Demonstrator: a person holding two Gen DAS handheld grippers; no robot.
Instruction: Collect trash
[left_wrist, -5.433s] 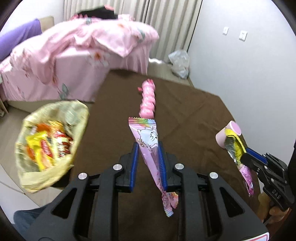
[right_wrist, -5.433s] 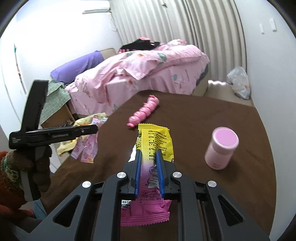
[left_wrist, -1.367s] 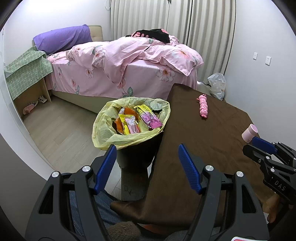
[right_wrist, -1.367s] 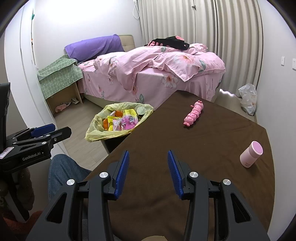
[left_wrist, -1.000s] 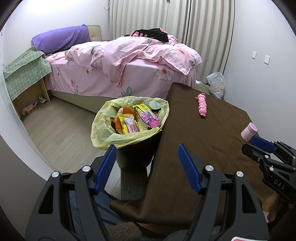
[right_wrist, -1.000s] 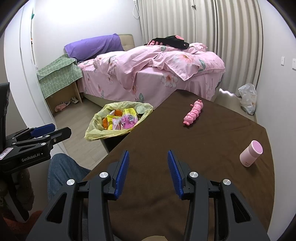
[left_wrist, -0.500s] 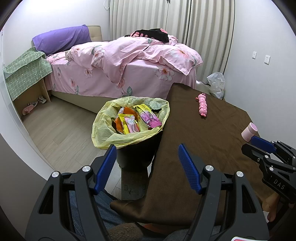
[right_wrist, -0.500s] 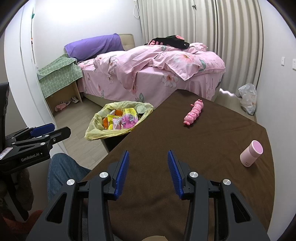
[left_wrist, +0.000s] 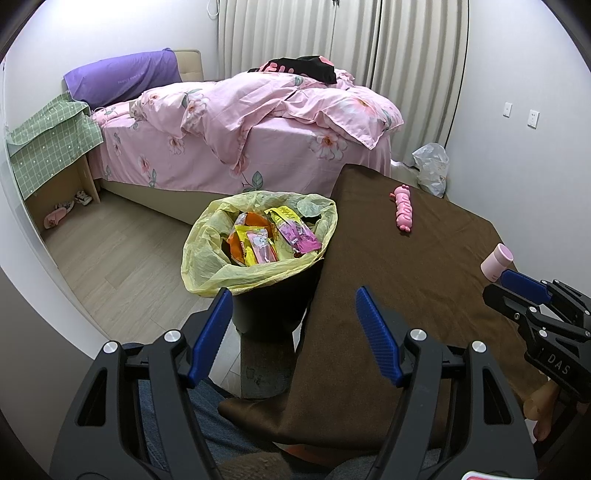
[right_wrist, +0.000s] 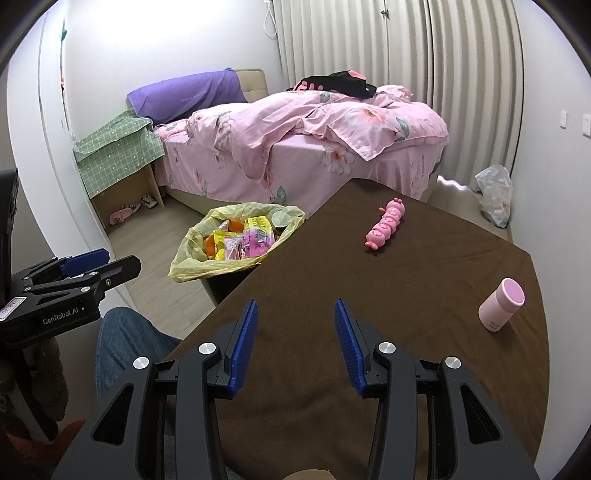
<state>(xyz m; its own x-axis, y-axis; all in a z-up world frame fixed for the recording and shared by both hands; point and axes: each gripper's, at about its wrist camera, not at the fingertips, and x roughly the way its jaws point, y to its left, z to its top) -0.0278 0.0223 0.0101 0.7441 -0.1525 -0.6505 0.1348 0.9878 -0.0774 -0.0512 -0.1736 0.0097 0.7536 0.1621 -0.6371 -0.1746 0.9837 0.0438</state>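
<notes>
Nothing moved: wrappers (left_wrist: 291, 232) (long axes upright) fill bin (left_wrist: 207, 240).

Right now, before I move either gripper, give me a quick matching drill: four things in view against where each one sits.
Things:
1. snack wrappers
2. pink caterpillar toy
3. pink cup
4. purple pillow

Places:
A. near the table's right edge
B. at the head of the bed
C. inside the yellow bin bag
D. toward the table's far end

Pairs: 1-C, 2-D, 3-A, 4-B
</notes>
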